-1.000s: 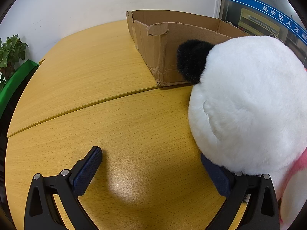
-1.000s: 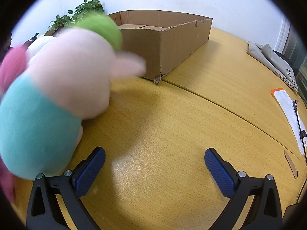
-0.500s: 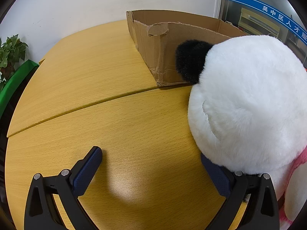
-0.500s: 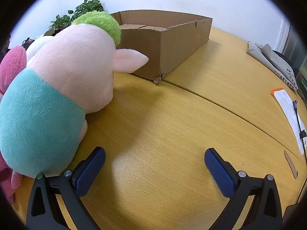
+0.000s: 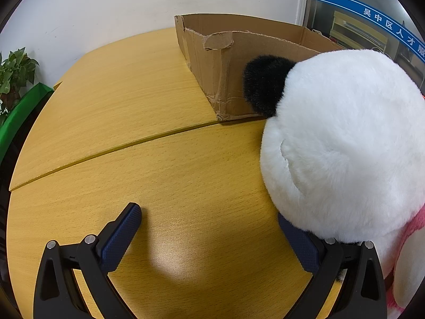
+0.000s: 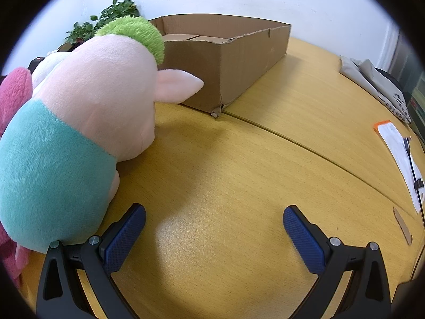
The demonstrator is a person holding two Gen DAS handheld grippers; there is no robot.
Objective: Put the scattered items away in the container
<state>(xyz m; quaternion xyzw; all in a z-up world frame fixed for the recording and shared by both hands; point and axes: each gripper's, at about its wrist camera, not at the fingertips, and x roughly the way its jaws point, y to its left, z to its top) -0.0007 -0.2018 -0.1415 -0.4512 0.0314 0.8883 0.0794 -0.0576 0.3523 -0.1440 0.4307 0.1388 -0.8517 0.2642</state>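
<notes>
A white plush panda with a black ear sits on the yellow table, right of my left gripper; its fur covers the tip of the right finger. The left gripper is open and empty. A pink plush pig with green hair and a teal shirt lies left of my right gripper, which is open and empty. A pink plush lies behind the pig. The open cardboard box stands beyond the toys; it also shows in the right wrist view.
The yellow wooden table has a seam across it. A potted plant stands at the far left. Papers with an orange edge and folded cloth lie at the right of the table.
The pig plush was blurred and moving a second ago; it has tipped forward and settled on the table. Neither gripper has visibly moved.
</notes>
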